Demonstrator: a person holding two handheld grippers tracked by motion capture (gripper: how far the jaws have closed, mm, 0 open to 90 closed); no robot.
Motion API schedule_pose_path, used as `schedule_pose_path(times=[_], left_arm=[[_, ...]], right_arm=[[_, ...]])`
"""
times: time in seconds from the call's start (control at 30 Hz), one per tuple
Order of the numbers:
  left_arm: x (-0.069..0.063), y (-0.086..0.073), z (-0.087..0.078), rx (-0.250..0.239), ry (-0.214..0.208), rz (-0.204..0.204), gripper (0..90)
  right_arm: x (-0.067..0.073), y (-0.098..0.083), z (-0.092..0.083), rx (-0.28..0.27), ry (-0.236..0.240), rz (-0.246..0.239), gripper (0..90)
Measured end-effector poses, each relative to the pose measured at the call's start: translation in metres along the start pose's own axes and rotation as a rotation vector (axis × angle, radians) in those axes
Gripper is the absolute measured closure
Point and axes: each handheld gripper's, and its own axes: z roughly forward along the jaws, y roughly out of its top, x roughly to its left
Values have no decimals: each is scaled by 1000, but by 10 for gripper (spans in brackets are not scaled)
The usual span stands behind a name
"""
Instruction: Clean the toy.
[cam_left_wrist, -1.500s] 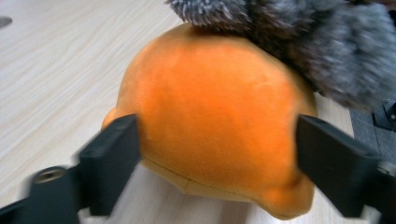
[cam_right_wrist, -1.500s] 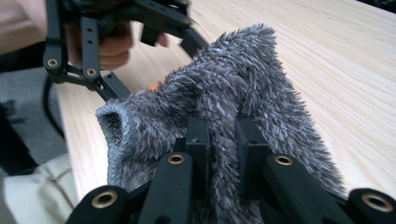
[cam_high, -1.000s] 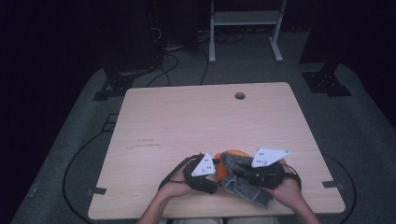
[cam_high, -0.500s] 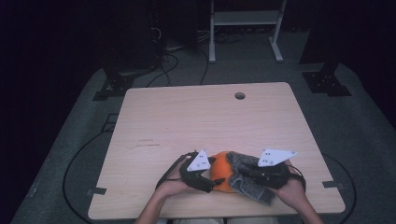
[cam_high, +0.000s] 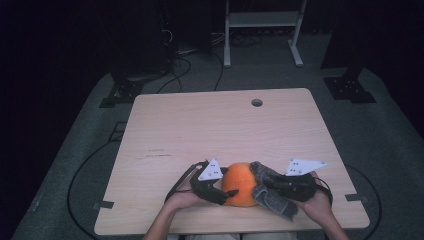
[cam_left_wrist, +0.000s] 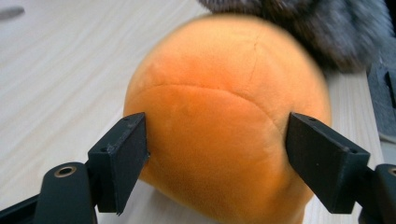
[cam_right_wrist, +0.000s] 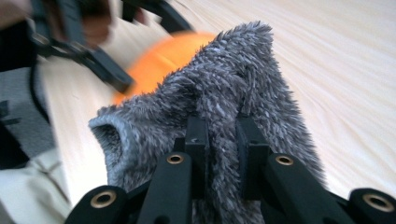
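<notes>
Along the near edge of the table (cam_high: 165, 130), the left gripper (cam_high: 220, 196) sits at the left flank of the orange plush ball (cam_high: 239, 190). Its jaws have just been opening: they straddle the ball, one beside each flank, hardly pressing it. At the right, the right gripper (cam_high: 270, 184) is clamped tight on a fold of the grey fuzzy cloth (cam_high: 272, 197), which lies against the ball's right side and trails toward the near edge. With the left jaws slack, a tug on the cloth could drag or roll the ball toward the edge — nothing pins it. Compared with a second ago, the cloth has come off the ball's top, so more orange shows, and the grippers stand farther apart.
</notes>
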Motion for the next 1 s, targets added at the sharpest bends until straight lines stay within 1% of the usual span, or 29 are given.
schedule_pose_path(times=[0.03, 0.1, 0.13, 0.17, 0.2, 0.23, 0.27, 0.3, 0.33, 0.37, 0.4, 0.43, 0.47, 0.5, 0.57, 0.6, 0.63, 0.67, 0.7, 0.73, 0.8, 0.87, 0.93, 0.97, 1.0], left_arm=[[1, -1, 0, 2, -4, -2, 216], [0, 1, -2, -10, -4, 14, 209], [-1, 4, -3, -29, 0, 30, 196], [-2, 7, -5, -60, 9, 44, 178], [-3, 9, -6, -89, 15, 46, 170], [-4, 10, -6, -104, 16, 46, 170], [-6, 10, -3, -98, 12, 53, 170], [-6, 9, -1, -68, 15, 63, 178], [-6, 7, 0, -56, 20, 66, 182], [-6, 5, 1, -48, 18, 58, 192], [-5, 3, 1, -40, 13, 44, 198], [-5, 3, 1, -38, 14, 41, 200], [-5, 1, 0, -39, 14, 33, 200], [-5, 1, 0, -38, 11, 26, 200], [-4, -1, -1, -24, 14, 30, 201], [-4, -1, -2, -22, 16, 30, 201], [-4, -1, -2, -22, 15, 34, 201], [-5, -2, -2, -22, 12, 36, 201], [-6, -2, -2, -19, 11, 41, 201], [-6, -2, -2, -17, 10, 45, 201], [-6, -3, -3, -16, 1, 46, 201], [-7, -4, -4, -14, 4, 49, 200], [-7, -3, -4, -12, 5, 54, 200], [-7, -3, -4, -9, 6, 54, 200], [-7, -3, -4, -8, 7, 54, 200]], right_arm=[[-5, -5, -1, 13, -13, 18, 769], [-11, -10, -2, 18, -20, 57, 769], [-11, -10, -2, 15, -22, 55, 770], [-9, -8, -2, 14, -31, 51, 771], [-6, -6, -1, 7, -42, 40, 771], [-4, -5, -1, -5, -45, 32, 771], [-3, -3, -1, -16, -37, 31, 770], [-2, -2, 0, -28, -19, 32, 769], [-2, -2, 1, -24, -13, 31, 768], [-3, -3, 2, -22, -9, 34, 767], [-5, -6, 3, -20, 2, 47, 766], [-8, -9, 3, -12, 7, 61, 766], [-9, -11, 3, 1, 1, 68, 766], [-13, -15, 3, 24, -16, 81, 766], [-19, -18, 2, 35, -33, 111, 768], [-20, -17, 1, 28, -34, 115, 768], [-19, -15, 0, 5, -25, 119, 768], [-18, -12, -1, -29, -10, 127, 767], [-16, -8, -1, -64, 20, 131, 764], [-14, -7, 0, -71, 33, 128, 761], [-11, -7, 6, -47, 30, 101, 759], [-13, -11, 8, -31, 35, 117, 760], [-20, -17, 7, 11, 2, 129, 763], [-22, -19, 6, 23, -9, 136, 764], [-23, -20, 6, 24, -15, 140, 765]])
